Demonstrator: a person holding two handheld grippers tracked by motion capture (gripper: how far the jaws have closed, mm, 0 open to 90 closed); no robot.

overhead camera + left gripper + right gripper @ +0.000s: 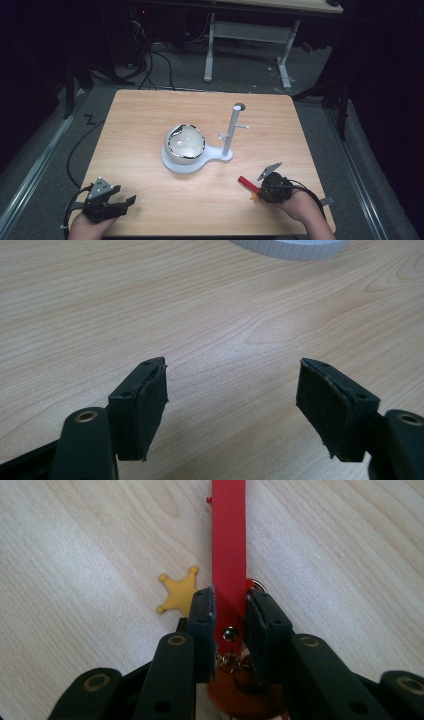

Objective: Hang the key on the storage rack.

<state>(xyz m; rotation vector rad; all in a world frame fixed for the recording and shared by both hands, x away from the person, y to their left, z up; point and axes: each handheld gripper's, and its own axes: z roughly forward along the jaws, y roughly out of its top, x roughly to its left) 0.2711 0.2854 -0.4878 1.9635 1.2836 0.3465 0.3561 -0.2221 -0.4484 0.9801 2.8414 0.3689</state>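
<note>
Right gripper (229, 611): jaws pressed onto a red strap (228, 540), pinching it near its riveted end; seen at the near right of the table (150, 115) in the high view (256, 191).
Left gripper (231, 390): jaws spread wide with bare wood between them; it rests at the near left corner (127, 202), well apart from the strap.
Red strap: lies flat on the table, running from the right gripper's jaws away toward the left and far side (247, 183); a metal stud sits on it between the jaws.
Yellow star (178, 596): a small star-shaped charm on the wood just beside the left jaw of the right gripper, touching or nearly touching it; in the high view a yellow speck under the gripper (256, 197).
Middle of table: a white stand (231, 131) with a tall post and short pegs, on a flat white base; a round, glossy bowl-like thing (185, 143) sits on that base.
In the way: open wood lies between both grippers and the stand.
Right gripper view adds: stud, star shape and a brown-orange piece below the jaws, which the high view shows too small to tell.
Left gripper view adds: the ribbed white edge of the base (290, 247) at the far side.
</note>
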